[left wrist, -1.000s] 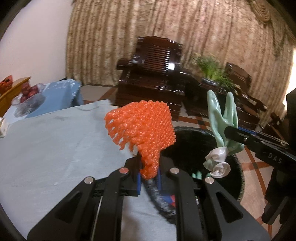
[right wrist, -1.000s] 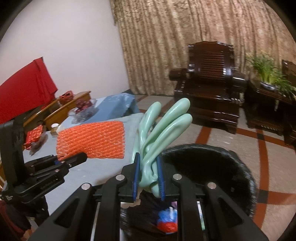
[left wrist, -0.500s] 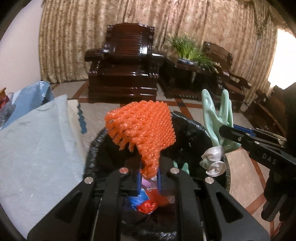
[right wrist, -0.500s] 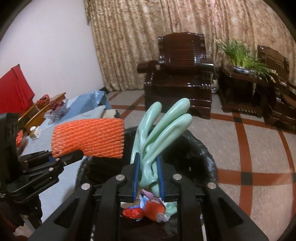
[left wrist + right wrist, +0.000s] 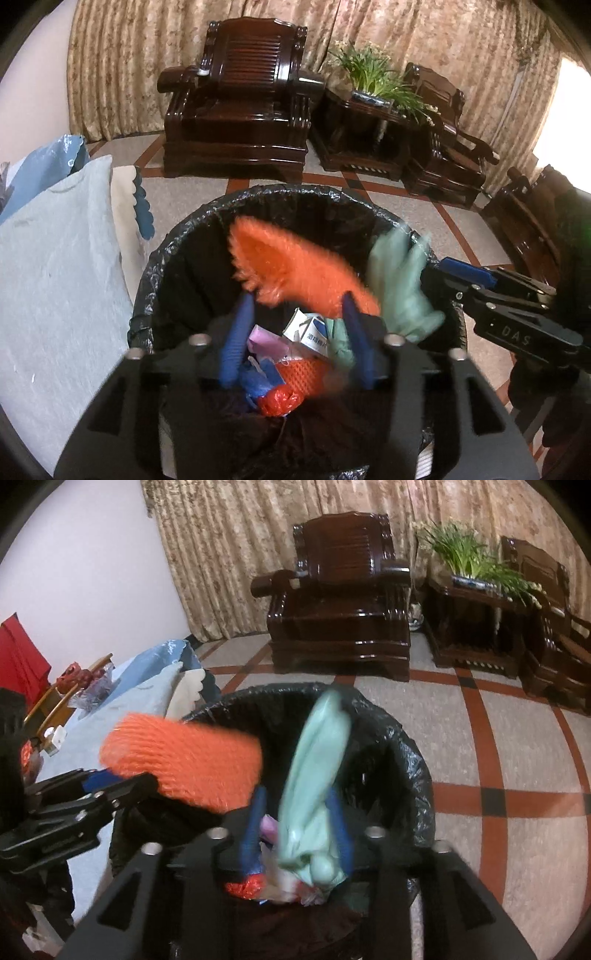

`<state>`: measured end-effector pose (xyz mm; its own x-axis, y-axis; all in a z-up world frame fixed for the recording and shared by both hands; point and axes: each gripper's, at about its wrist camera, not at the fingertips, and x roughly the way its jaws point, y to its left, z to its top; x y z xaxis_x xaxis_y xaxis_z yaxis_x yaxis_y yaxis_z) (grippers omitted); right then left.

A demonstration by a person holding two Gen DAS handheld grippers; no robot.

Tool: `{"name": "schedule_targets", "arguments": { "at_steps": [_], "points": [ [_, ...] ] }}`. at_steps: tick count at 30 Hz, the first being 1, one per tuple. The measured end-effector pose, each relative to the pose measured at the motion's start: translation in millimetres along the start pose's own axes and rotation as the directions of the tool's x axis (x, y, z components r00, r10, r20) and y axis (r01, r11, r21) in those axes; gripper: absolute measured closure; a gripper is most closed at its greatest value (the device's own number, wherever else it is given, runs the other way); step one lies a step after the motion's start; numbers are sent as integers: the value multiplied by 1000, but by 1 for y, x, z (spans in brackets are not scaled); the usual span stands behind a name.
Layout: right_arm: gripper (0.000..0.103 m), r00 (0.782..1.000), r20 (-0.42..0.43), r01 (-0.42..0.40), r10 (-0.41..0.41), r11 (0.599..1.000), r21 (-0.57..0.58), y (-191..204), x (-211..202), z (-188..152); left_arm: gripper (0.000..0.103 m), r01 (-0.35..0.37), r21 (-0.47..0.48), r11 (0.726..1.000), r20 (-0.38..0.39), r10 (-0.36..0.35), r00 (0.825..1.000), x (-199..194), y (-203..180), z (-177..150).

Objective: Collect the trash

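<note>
The floor [image 5: 454,206] is pale speckled stone crossed by red bands with dark squares where the bands meet. On it, at the centre of both views, stands the trash bin [image 5: 207,221] lined with a black bag. At 12 o'clock from the bin a dark wooden armchair [image 5: 240,110] stands on the floor before the curtain. At about 1 o'clock is a dark side table [image 5: 354,147], and beyond it, toward 2 o'clock, a second dark armchair [image 5: 447,162]. At 9 o'clock, just beside the bin, is a table under a pale blue cloth [image 5: 55,266]; in the right wrist view small items lie on its far end, too small to tell.
</note>
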<state>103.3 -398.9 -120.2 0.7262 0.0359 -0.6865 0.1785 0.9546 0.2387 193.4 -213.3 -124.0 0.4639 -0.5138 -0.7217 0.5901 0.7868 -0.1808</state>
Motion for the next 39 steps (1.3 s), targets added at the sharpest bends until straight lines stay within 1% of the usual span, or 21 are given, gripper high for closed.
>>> {"name": "schedule_targets", "arguments": {
  "at_steps": [2, 3, 4, 5, 7, 8, 11, 18, 23, 28, 34, 39],
  "points": [
    [47, 1000, 1, 9, -9, 1000, 3, -2, -1, -2, 44, 2, -8, 1000, -2, -2, 1000, -3, 2, -2],
    [35, 1000, 2, 14, -14, 1000, 4, -3, -1, -2, 36, -2, -11, 1000, 0, 2, 1000, -6, 4, -3],
    [19, 1000, 7, 27, -27, 1000, 6, -3, -3, -3, 29, -11, -13, 1000, 6, 11, 1000, -9, 5, -3],
    [15, 999, 12, 32, -32, 999, 7, -2, -6, -3, 27, -15, -15, 1000, 11, 15, 1000, -12, 6, -3],
    [8, 1000, 14, 18, -19, 1000, 12, -2, -10, -3, 14, -28, -24, 999, 16, 29, 999, -19, 10, -4],
    [6, 1000, 11, 12, -12, 1000, 18, -1, -12, -3, 13, -33, -32, 999, 20, 34, 999, -22, 11, -4],
    [6, 1000, 15, -3, 3, 1000, 25, 3, -20, -3, 13, -35, -48, 998, 28, 36, 999, -35, 17, -6],
    [6, 998, 38, -51, 52, 999, -7, 27, -47, 0, 10, -80, -49, 996, 67, 83, 994, -77, 26, -12],
    [6, 996, 58, -70, 72, 997, -32, 46, -68, 0, 9, -108, -66, 992, 100, 115, 988, -106, 29, -20],
    [6, 992, 89, -86, 94, 993, -84, 68, -91, 0, 9, -136, -72, 988, 134, 144, 980, -133, 29, -27],
    [6, 984, 123, -114, 128, 987, -116, 88, -114, 1, 8, -158, -83, 984, 170, 170, 971, -163, 26, -33],
    [6, 979, 145, -124, 146, 981, -151, 103, -128, 2, 7, -184, -77, 980, 214, 196, 957, -188, 20, -36]
  ]
}}
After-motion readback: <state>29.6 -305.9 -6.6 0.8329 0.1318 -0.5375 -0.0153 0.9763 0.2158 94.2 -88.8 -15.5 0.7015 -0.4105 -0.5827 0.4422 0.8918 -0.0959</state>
